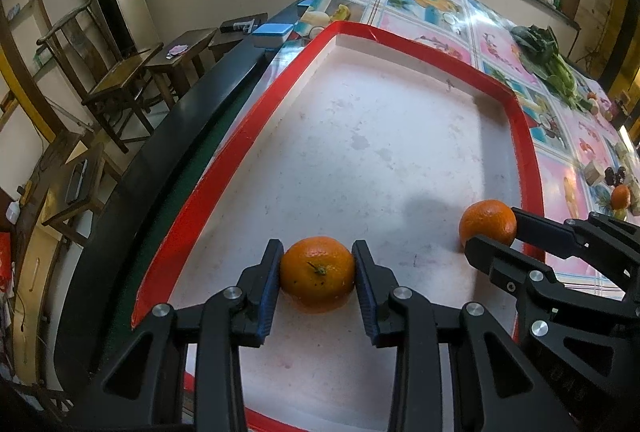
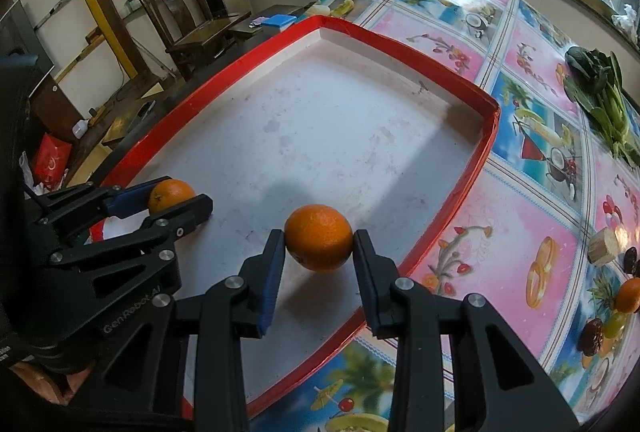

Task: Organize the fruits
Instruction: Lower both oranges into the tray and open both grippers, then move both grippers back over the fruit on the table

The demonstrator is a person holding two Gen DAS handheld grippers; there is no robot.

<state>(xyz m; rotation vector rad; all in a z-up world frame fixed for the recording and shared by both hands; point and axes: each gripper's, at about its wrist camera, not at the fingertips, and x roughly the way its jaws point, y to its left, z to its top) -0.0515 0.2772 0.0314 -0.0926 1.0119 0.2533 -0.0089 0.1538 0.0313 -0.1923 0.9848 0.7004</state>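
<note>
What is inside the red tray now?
Two oranges, each held between a gripper's fingers: one in the left gripper, one in the right gripper. The red tray shows only its stained white floor elsewhere. The near corners are covered by the grippers.

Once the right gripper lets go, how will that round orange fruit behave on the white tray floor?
The round orange fruit would probably roll: it's near-spherical, and the red-rimmed white tray has a flat, smooth-looking floor. The raised rim should stop it. Its rind looks firm, since the right gripper pinches it without visible denting.
</note>
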